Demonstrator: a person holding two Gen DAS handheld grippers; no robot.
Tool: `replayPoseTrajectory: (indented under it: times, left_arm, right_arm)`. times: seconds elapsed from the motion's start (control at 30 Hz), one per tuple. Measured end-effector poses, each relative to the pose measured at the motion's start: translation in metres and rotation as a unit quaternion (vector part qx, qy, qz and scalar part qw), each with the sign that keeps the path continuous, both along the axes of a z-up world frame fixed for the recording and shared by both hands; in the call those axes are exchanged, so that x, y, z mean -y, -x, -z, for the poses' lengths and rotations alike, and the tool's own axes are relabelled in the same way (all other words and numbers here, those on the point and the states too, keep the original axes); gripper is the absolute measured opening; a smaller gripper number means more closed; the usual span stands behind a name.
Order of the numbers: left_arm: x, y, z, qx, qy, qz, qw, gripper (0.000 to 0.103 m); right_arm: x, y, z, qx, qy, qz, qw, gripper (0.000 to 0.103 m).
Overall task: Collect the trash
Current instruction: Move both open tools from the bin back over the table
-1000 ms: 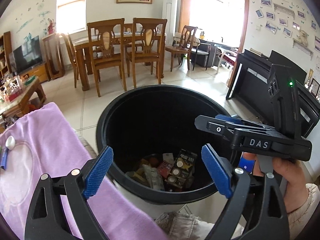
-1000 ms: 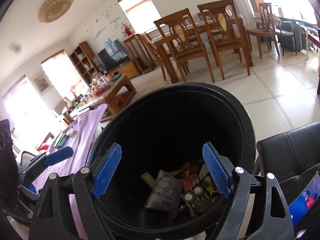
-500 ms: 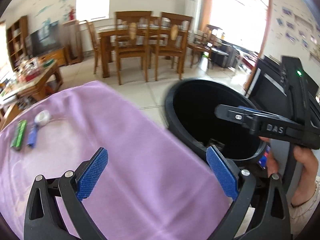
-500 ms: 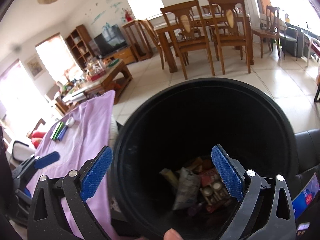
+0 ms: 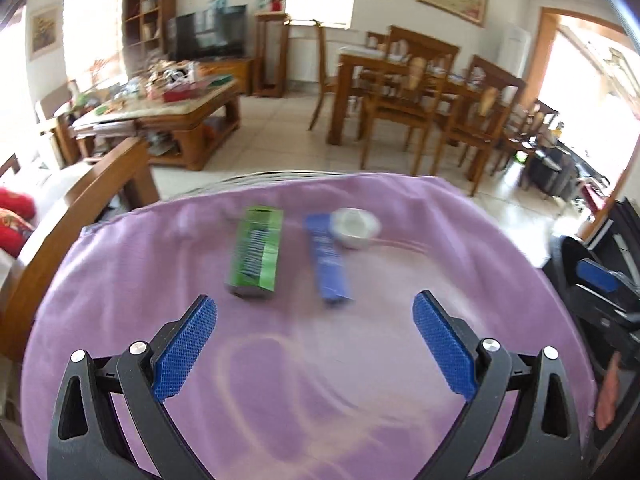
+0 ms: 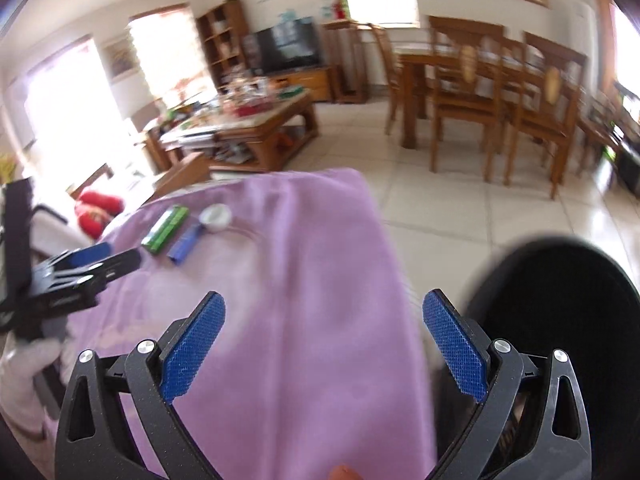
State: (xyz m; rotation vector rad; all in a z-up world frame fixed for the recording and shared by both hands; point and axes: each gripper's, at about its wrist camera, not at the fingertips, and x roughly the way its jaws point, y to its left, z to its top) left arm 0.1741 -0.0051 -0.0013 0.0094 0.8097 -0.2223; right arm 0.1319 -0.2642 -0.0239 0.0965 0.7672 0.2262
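Note:
On the purple cloth (image 5: pixel 360 360) lie a green box (image 5: pixel 256 256), a blue stick-shaped packet (image 5: pixel 328 262) and a white round cup (image 5: pixel 356 228). My left gripper (image 5: pixel 314 344) is open and empty, just short of the green box and blue packet. My right gripper (image 6: pixel 324 344) is open and empty over the cloth (image 6: pixel 304 288), beside the black trash bin (image 6: pixel 560 320) at its right. The green box (image 6: pixel 166 229), blue packet (image 6: pixel 185 243) and white cup (image 6: pixel 216 217) show far left in the right wrist view, near the left gripper's fingers (image 6: pixel 92 258).
A wooden armrest (image 5: pixel 80 216) and red cushion (image 5: pixel 12 216) lie left of the cloth. A cluttered coffee table (image 5: pixel 168 112), a dining table with chairs (image 5: pixel 420 92) and tiled floor lie beyond. The right gripper's finger (image 5: pixel 598 276) shows at the right edge.
Both grippers have swung left, away from the bin and over the purple cloth. The left gripper now faces the three items; the bin has left its view.

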Motion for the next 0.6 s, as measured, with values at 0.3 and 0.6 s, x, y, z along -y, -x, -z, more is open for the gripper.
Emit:
replayPoseTrajectory:
  times: [0.3, 0.6]
  left_arm:
    - [-0.032, -0.049, 0.025, -0.028, 0.001, -0.030, 0.9992, 0.097]
    - [-0.031, -0.052, 0.033, -0.052, -0.014, -0.034, 0.9980, 0.098]
  right_arm:
    - [-0.089, -0.085, 0.009, -0.039, 0.050, -0.076, 0.995, 0.098]
    - [-0.132, -0.134, 0.039, -0.051, 0.129, -0.108, 0.984, 0.098]
